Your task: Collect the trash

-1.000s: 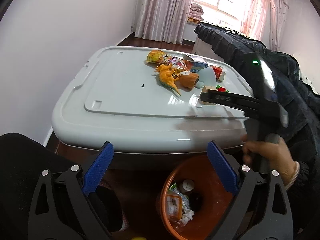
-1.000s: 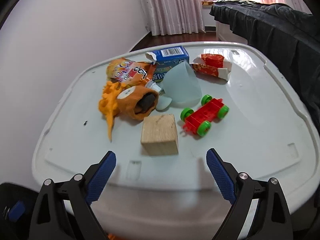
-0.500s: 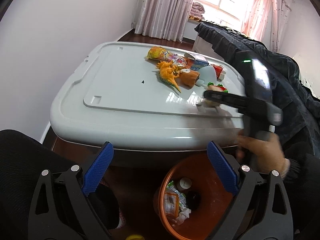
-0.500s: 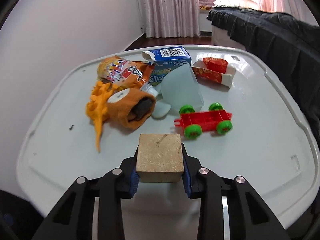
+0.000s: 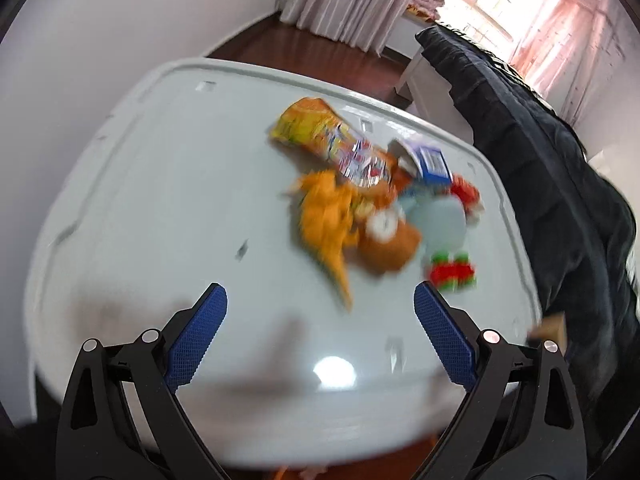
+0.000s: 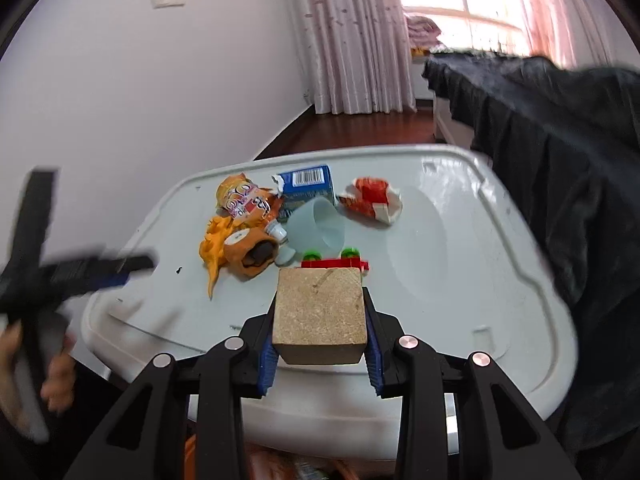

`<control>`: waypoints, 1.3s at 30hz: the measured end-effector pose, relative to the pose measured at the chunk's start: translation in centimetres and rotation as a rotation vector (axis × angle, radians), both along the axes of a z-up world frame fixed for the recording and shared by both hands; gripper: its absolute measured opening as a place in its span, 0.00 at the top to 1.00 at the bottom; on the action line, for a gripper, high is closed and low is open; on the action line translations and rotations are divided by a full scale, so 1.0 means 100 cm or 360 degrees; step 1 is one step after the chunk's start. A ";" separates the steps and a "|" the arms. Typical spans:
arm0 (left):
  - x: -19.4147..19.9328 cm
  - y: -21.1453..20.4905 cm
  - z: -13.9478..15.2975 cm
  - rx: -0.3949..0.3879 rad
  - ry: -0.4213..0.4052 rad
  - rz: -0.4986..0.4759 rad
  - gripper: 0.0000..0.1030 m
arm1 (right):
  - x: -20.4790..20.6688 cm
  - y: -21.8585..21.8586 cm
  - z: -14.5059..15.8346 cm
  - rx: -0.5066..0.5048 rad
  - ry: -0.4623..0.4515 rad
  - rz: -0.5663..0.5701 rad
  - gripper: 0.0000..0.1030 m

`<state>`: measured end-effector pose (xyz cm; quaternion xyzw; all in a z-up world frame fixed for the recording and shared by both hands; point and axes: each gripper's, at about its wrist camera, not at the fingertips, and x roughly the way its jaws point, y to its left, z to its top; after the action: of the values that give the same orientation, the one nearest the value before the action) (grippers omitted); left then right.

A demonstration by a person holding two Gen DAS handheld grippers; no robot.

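My right gripper (image 6: 320, 340) is shut on a wooden block (image 6: 320, 314) and holds it above the near edge of the grey bin lid (image 6: 440, 272). My left gripper (image 5: 320, 336) is open and empty over the lid's near part (image 5: 160, 208); it shows blurred in the right wrist view (image 6: 132, 266). On the lid lie a snack bag (image 5: 328, 140) (image 6: 244, 198), a blue carton (image 6: 310, 184), a red wrapper (image 6: 374, 200), an orange dinosaur toy (image 5: 328, 220), a pale blue cup (image 6: 318, 228) and a red toy car (image 5: 452, 274).
A dark blanket-covered bed (image 6: 560, 140) runs along the right of the lid. A white wall (image 6: 160, 80) stands on the left, curtains (image 6: 352, 40) and a window behind. An orange bin rim (image 6: 190, 448) shows below the lid.
My right gripper has lifted the wooden block off the lid and drawn it back. My left gripper has swung up and forward from over the orange bin to over the lid.
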<state>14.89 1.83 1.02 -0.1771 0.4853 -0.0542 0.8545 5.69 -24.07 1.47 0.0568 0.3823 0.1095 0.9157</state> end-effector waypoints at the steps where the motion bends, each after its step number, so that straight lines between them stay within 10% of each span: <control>1: 0.012 0.000 -0.002 0.0002 0.0022 0.0018 0.10 | 0.002 -0.003 -0.003 0.0029 0.0027 -0.0001 0.66; 18: 0.087 -0.006 -0.049 0.0072 0.0395 0.0023 0.11 | 0.000 -0.019 -0.004 0.0173 0.0065 -0.0033 0.65; 25: 0.093 -0.018 -0.052 0.0293 0.0311 0.0005 0.13 | 0.003 -0.017 -0.006 0.0144 0.0066 -0.0034 0.71; 30: 0.084 -0.041 -0.054 0.0593 0.0148 -0.0101 0.60 | 0.010 -0.011 -0.016 0.0082 0.0126 -0.0035 0.76; 33: 0.078 -0.042 -0.055 0.0634 0.0086 -0.0104 0.60 | 0.014 -0.007 -0.023 0.0073 0.0164 -0.0022 0.76; 39: 0.062 -0.028 -0.056 0.0569 -0.0040 -0.0112 0.61 | 0.015 0.010 -0.030 -0.0093 0.0137 -0.0009 0.45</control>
<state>21.11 -0.96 -4.59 -0.0046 0.4824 0.0010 0.8759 7.20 -23.04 -1.48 0.0357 0.4243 0.0931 0.9000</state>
